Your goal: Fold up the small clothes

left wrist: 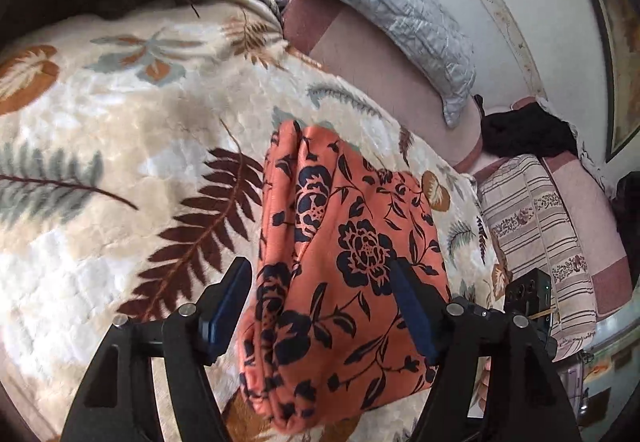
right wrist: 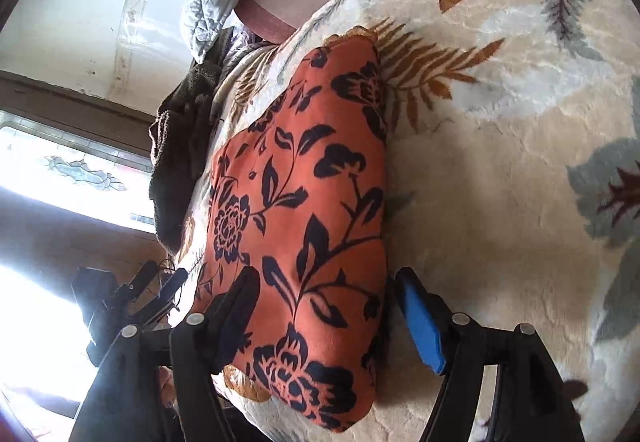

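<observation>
- The orange floral garment [left wrist: 340, 274] lies already folded into a compact bundle on the bed blanket [left wrist: 120, 121], directly ahead of both tools, between their fingers.
- It looks light, soft and limp; a good place to hold is probably the stacked edge nearest the fingers, so the layers do not slide apart.
- The left hand-held gripper [left wrist: 324, 306] is spread wide, its jaws at both sides of the bundle, gripping nothing.
- The right hand-held gripper [right wrist: 332, 318] is equally wide apart and empty, low over the same cloth [right wrist: 304, 222].
- A grey pillow [left wrist: 384, 9] lies far ahead.
</observation>
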Motion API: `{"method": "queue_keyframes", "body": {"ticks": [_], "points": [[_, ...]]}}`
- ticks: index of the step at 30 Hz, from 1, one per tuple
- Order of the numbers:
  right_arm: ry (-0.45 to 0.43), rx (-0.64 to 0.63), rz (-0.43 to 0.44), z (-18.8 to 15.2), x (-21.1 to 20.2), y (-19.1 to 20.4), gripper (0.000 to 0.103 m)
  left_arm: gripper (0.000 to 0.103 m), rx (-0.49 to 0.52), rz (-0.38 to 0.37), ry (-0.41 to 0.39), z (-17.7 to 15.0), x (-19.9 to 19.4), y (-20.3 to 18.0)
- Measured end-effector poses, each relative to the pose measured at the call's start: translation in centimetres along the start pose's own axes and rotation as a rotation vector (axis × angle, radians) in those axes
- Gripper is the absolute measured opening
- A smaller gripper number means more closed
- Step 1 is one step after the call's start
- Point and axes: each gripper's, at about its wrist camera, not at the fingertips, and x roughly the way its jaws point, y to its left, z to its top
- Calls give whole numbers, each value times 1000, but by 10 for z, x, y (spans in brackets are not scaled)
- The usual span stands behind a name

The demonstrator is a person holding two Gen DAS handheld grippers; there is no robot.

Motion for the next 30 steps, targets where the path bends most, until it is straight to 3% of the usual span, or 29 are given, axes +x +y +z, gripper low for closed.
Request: {"method": "queue_keyframes", "body": {"ticks": [2,4,5,6,8,10,13,15,17,20,30], "points": [[22,37,45,12,12,-6,74,66,-29,61,82,2,30,10],[55,79,52,19,28,-12,74,57,-20,54,127,-6,47,15],[73,63,56,20,35,-10,66,53,-17,39,102,-9,46,17],[69,3,3,21,38,-3,52,49,-20,25,98,-10,44,17],[61,-55,-46,20,36,9,44,39,-3,25,84,-11,39,13],[13,-125,-56,18,19,26,40,35,17,22,69,-13,34,6],[-26,-158,-106,20,4,29,41,37,30,14,73,-17,40,-1],[-4,-72,-144,23,13,5,54,46,58,77,77,-22,49,-8],[5,6,-69,21,16,-12,63,57,84,138,46,-23,45,-16],[-43,-4,-8,17,3,-13,71,62,149,167,20,-25,39,-25],[22,1,-34,20,22,-10,72,62,223,252,-6,-25,45,-37]]}}
